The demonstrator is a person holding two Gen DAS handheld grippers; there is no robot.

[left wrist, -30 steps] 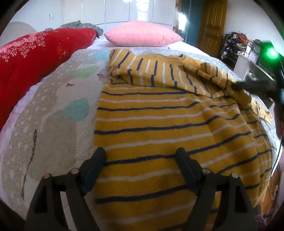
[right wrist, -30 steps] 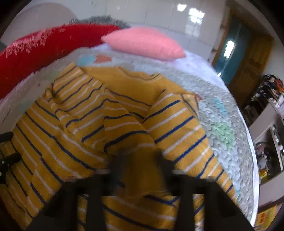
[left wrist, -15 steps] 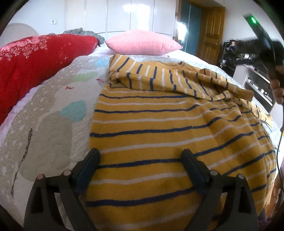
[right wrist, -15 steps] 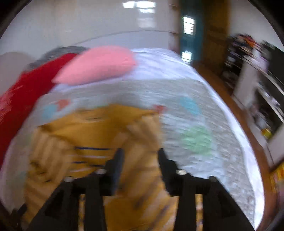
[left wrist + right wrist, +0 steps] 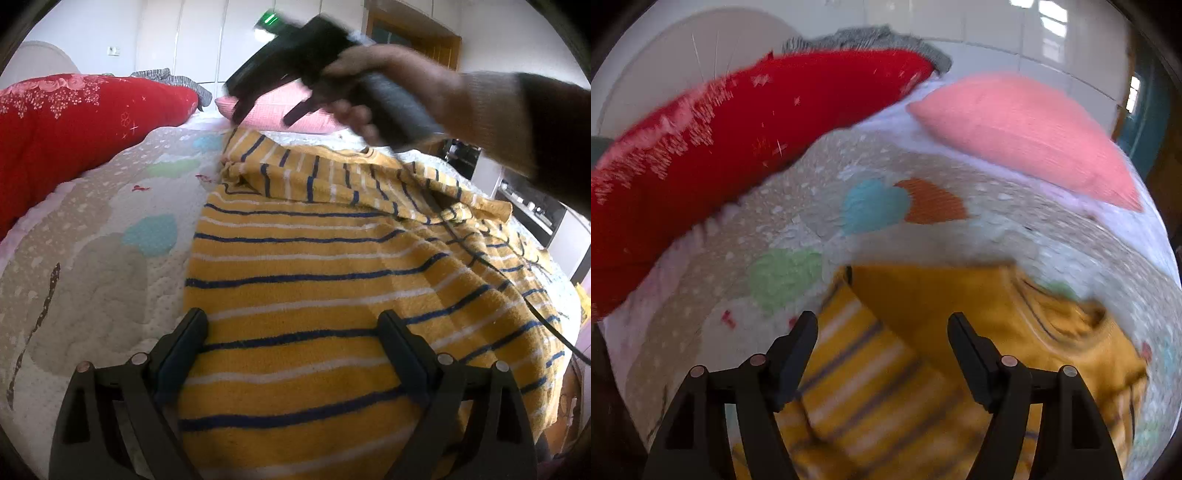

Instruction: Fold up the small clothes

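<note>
Lying spread across the patterned quilt (image 5: 92, 236) is the yellow striped sweater (image 5: 332, 280), its upper part folded over near the collar so that the stripes there are running crosswise to those on the body. You are holding the left gripper (image 5: 291, 325) low over the near hem of the sweater with its jaws spread wide, one finger sitting at the sweater's left edge and the other over its middle; nothing is being gripped between them. You are carrying the right gripper (image 5: 882, 328) raised above the far, folded end of the sweater, jaws likewise parted and empty, as its own camera is showing. In the left wrist view your right hand (image 5: 388, 92) is wrapping the handle of that tool, which is showing a green light and trailing a dark cable (image 5: 517, 295) across the sweater. A red blanket (image 5: 74, 129) is lying along the left side of the bed, a pink pillow (image 5: 1027, 129) is resting at the head, and a grey garment (image 5: 871, 37) is sitting behind the blanket. The right wrist view is blurring noticeably.
</note>
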